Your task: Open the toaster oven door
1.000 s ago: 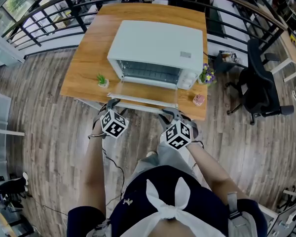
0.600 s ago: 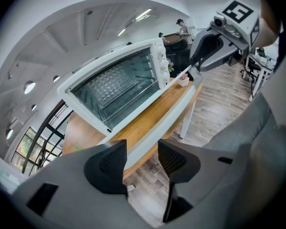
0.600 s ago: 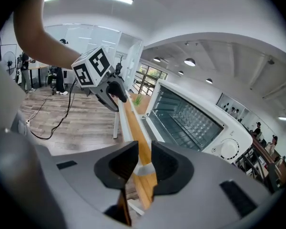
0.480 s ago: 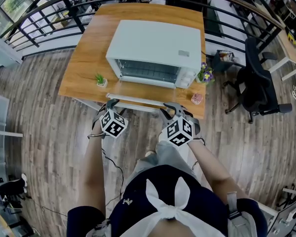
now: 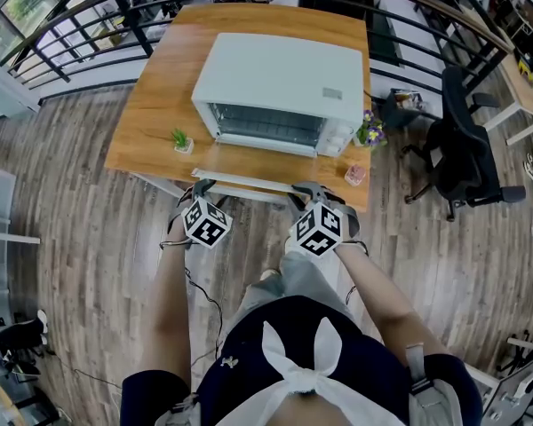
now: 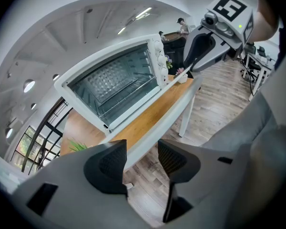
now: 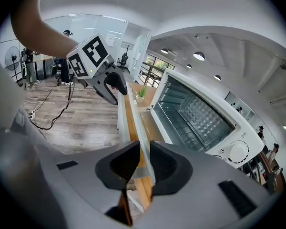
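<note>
White toaster-oven door [image 5: 258,165] flat open mid-frame; right gripper [image 7: 142,165] just closing, pinching its handle [image 7: 136,123]; left gripper [image 6: 140,157] wide apart astride it, unclamped.

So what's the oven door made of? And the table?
The door looks like clear glass in a white frame, since the wood shows through it. The table top looks like wood, orange-brown with grain lines, maybe only a veneer.
</note>
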